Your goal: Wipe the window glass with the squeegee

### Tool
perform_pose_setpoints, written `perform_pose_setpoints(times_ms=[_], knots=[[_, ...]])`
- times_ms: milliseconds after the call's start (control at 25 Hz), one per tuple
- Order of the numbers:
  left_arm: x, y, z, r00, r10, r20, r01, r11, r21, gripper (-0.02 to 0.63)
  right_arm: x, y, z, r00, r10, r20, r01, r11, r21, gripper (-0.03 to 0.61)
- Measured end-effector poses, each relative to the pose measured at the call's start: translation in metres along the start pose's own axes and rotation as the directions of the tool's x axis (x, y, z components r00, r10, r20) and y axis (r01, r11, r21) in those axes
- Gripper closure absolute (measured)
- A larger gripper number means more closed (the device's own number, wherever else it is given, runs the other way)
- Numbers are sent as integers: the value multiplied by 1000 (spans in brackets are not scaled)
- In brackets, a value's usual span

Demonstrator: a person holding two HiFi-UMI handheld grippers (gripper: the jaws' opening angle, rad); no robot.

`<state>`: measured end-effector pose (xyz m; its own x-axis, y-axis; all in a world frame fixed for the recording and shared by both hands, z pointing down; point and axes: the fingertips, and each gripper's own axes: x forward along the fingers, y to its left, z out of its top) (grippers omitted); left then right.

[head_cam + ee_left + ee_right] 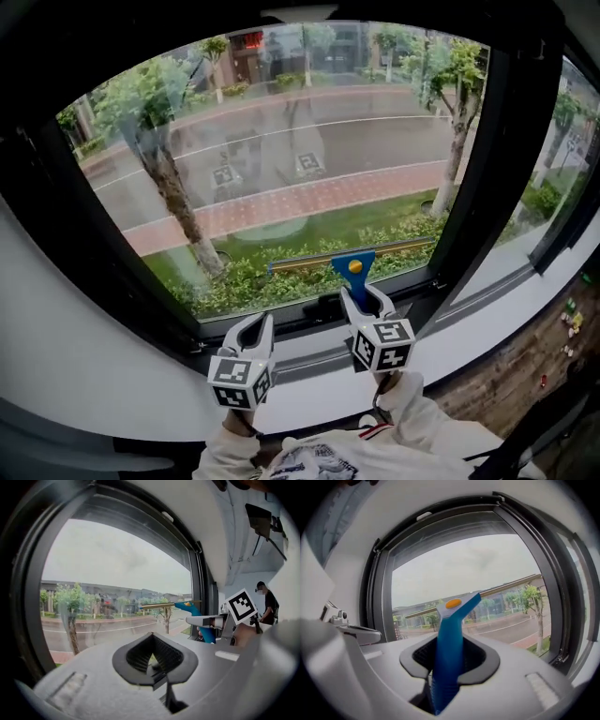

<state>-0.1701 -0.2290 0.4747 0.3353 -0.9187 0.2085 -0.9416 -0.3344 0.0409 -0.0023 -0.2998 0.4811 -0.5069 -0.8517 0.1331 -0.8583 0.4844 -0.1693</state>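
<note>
A blue-handled squeegee with an orange button rests its long blade against the lower part of the window glass. My right gripper is shut on the squeegee's blue handle, and the blade runs across the pane in the right gripper view. My left gripper hangs to the left, below the glass by the sill, shut with nothing between its jaws. In the left gripper view the squeegee and the right gripper show at the right.
A dark window frame surrounds the pane, with a white sill below. A second pane lies to the right. A person stands in the room behind. Trees and a road lie outside.
</note>
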Motion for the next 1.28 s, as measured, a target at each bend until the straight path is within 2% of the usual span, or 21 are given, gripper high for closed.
perform_pose_setpoints(times_ms=[160,320,440,560,720,840,1040,1280], knots=[[-71,77,29,995,73,74,-77,995,57,612,5,93,39,996,29,83,-27,999,-27,462],[-110,134,71,983,121,138,-130,990,60,614,23,171,90,986,59,158,-54,998,-35,462],[-123,155,110,969,148,198,-163,985,62,614,35,212,139,973,86,215,-74,995,-64,462],[-133,156,159,951,133,280,-164,983,89,614,43,242,197,949,129,288,-101,989,-110,462],[-147,149,212,929,121,349,-178,974,137,614,50,269,279,908,160,388,-106,982,-156,462],[-153,145,239,913,104,395,-174,974,146,614,59,282,319,893,180,412,-131,981,-146,462],[-155,136,278,862,85,499,-170,977,127,615,60,283,358,873,167,458,-97,980,-172,462],[-147,125,309,850,77,522,-186,970,159,614,64,283,385,857,180,483,-110,979,-170,463]])
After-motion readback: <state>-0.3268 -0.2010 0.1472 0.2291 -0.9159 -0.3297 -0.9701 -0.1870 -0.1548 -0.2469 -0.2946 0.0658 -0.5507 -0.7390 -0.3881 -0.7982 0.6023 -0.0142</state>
